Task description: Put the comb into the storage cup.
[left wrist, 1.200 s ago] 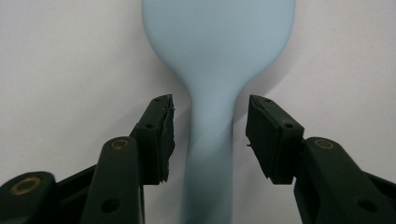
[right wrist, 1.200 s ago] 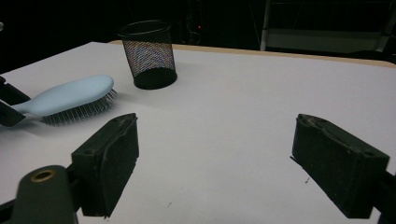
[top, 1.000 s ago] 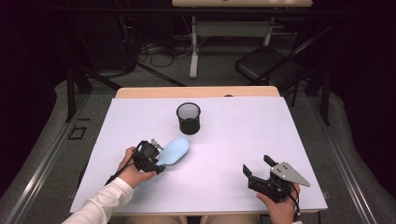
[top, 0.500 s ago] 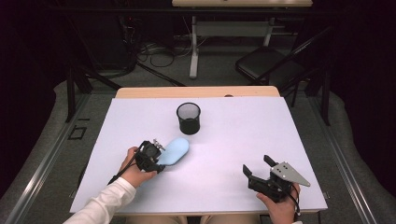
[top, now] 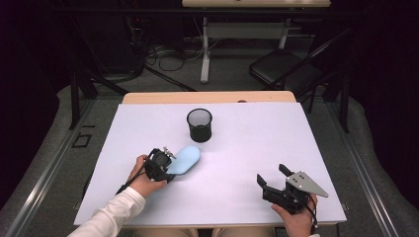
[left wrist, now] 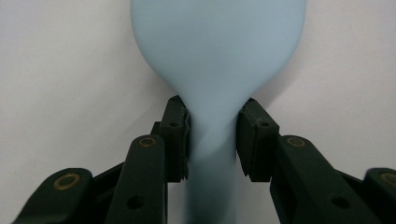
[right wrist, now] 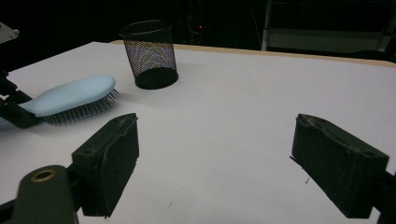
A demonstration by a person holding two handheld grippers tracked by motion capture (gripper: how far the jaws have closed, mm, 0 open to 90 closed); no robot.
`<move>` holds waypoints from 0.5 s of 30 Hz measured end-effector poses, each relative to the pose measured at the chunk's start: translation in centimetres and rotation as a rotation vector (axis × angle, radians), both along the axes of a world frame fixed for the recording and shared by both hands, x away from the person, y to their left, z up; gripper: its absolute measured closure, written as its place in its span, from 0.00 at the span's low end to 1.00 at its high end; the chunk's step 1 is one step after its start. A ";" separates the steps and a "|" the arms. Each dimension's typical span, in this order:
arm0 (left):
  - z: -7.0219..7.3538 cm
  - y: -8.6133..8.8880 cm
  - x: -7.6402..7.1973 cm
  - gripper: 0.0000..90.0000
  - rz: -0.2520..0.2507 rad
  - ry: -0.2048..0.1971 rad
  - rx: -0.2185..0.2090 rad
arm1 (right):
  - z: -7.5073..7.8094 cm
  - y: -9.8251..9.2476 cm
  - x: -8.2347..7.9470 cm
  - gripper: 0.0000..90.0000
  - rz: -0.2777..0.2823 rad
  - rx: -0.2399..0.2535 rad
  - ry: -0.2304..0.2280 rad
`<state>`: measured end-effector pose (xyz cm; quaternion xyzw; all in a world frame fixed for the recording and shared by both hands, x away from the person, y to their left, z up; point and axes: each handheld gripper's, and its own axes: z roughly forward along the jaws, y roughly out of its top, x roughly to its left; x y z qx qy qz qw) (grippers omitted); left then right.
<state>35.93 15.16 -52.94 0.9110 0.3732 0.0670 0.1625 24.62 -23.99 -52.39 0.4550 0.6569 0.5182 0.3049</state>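
1. High view: hairbrush (top: 184,159) lies on the white table (top: 247,148), at seven o'clock from the mesh cup (top: 199,124); left gripper (top: 165,167) holds its handle, right gripper (top: 272,180) sits well apart at five o'clock.
2. Left gripper view: jaws, just closing, clamp the brush's neck.
3. Right gripper view: jaws stand apart, nothing between them.

Smooth matt plastic hairbrush (left wrist: 217,56)

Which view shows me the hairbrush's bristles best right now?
The right gripper view: it sees the light blue hairbrush side-on, bristles facing down on the white table. The left gripper view shows its smooth back and neck pinched in the left gripper, just closed on it. The high view shows its back from above.
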 end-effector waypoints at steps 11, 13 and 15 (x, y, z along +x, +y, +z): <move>-0.2 0.1 -0.1 0.74 0.008 -0.004 -0.011 | 0.0 0.0 0.0 0.16 0.002 -0.002 0.002; -0.2 0.1 0.0 0.74 0.008 -0.003 -0.015 | 0.0 0.0 0.0 0.16 0.002 -0.001 0.002; -0.2 0.1 0.0 0.74 0.004 0.000 -0.011 | 0.0 0.0 0.0 0.16 0.001 -0.001 0.002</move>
